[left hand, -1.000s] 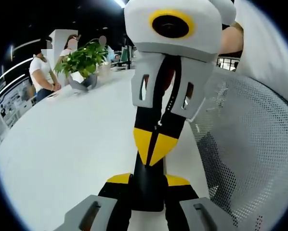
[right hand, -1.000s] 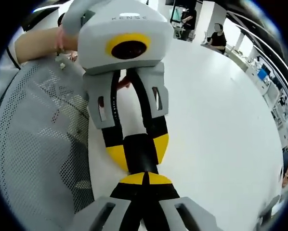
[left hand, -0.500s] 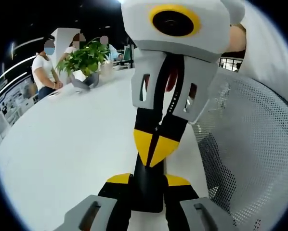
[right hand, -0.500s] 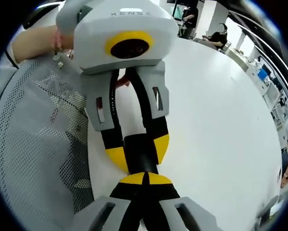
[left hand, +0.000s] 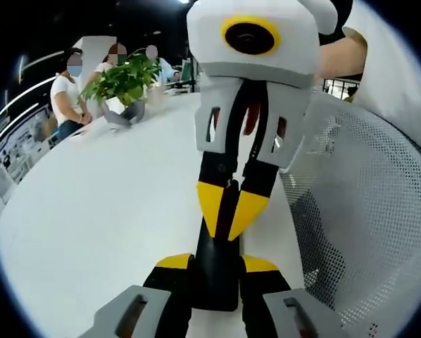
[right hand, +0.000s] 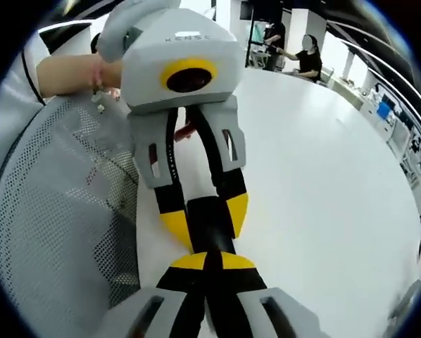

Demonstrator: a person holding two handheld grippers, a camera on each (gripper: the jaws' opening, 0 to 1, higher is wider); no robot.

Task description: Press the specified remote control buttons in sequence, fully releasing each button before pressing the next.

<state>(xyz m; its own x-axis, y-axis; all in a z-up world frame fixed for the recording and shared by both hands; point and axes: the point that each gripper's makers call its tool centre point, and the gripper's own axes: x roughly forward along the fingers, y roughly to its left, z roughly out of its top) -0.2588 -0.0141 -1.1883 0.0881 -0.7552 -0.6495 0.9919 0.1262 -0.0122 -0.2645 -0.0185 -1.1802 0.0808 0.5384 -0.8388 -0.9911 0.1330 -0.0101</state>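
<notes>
so the slim black remote control point(left hand: 217, 271) is held between the two grippers, above the big white round-edged counter point(left hand: 91, 211). in the left gripper view the left gripper point(left hand: 216, 262) comes up from the bottom with its yellow-tipped black fingers point(left hand: 174, 262) clamped on the near end of the remote, one on each side. the right gripper point(left hand: 228, 211) faces it from the far side, and its own yellow tips sit almost together with a thin gap, right at the remote's far end. can't tell from here if they're pressing a button or just touching.

the right gripper view flips it: the right gripper point(right hand: 205, 262) is at the bottom with its tips clenched together, yellow pads touching, up against the end of the remote point(right hand: 210, 224). the left gripper point(right hand: 205, 217) is the one across, grasping the remote by its sides.

stuff each view has to itself: the left gripper view has a leafy green potted plant point(left hand: 124, 79) at the far edge of the counter. the right gripper view has a hand point(right hand: 70, 74) on the left gripper's white body. a grey mesh chair back point(right hand: 55, 232) sits just beside the counter's near edge.
</notes>
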